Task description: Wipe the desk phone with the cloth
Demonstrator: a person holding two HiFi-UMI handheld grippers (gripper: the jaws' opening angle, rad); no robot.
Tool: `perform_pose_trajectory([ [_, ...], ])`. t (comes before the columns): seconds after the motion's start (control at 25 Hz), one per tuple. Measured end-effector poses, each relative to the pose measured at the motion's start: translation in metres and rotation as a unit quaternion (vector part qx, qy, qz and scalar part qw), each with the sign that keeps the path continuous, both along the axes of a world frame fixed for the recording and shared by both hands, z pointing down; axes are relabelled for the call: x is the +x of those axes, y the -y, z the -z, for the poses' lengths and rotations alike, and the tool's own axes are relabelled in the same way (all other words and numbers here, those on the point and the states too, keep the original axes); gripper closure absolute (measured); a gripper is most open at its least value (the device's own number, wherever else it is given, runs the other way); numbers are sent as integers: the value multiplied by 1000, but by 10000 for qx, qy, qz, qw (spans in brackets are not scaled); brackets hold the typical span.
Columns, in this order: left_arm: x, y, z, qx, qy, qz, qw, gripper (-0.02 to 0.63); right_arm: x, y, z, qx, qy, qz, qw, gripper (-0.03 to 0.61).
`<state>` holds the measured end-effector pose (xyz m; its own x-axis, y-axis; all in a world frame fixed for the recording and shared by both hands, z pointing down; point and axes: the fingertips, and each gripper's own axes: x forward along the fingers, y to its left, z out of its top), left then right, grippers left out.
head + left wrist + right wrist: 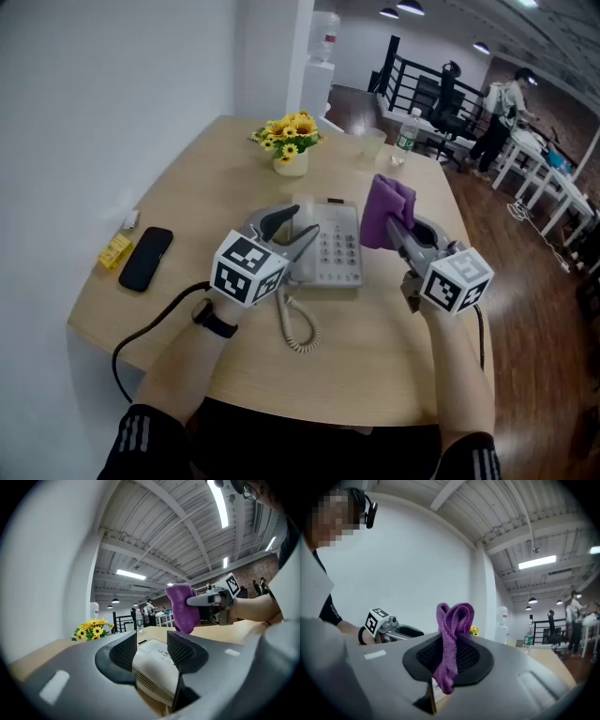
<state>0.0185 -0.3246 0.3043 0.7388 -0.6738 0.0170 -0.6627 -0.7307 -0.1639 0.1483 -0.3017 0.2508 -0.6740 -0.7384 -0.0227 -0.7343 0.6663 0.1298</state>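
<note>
**Cloth gripped, wiping seemingly still to do**

My right hand-held gripper [394, 230] is clenched on the one purple cloth [384, 208]. The single desk phone [336, 246] lies just below and left of it on the counter [375, 347]. My left hand-held gripper [295, 234] is released, jaws astride the phone's left side.

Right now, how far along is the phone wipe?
Done: the cloth is gripped in the right claw. In hand: it is held at the right edge of the phone, with the open left claw at its left side. Left: the wiping itself; no contact visible yet.
</note>
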Motion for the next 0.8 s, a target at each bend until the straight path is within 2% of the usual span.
perform_pose_trajectory([
  [0.2,-1,2,-6,-112,29,18,9999,419,-47,59,10,-144,-1193,244,9924,537],
  [0.4,-1,2,-8,-160,22,-7,9999,419,-94,113,-17,-523,-2482,269,9669,538],
  [0.52,-1,1,-7,-141,43,-20,9999,419,-123,120,-43,-579,-3209,494,9440,538],
  [0.6,0,2,-9,-162,66,-24,9998,419,-137,120,-63,-556,-3784,643,9217,538],
  [0.68,1,3,-11,-185,85,-26,9998,419,-145,118,-81,-518,-4303,717,8983,538],
  [0.8,2,2,-11,-168,116,-27,9998,419,-143,121,-88,-449,-4775,671,8749,540],
])
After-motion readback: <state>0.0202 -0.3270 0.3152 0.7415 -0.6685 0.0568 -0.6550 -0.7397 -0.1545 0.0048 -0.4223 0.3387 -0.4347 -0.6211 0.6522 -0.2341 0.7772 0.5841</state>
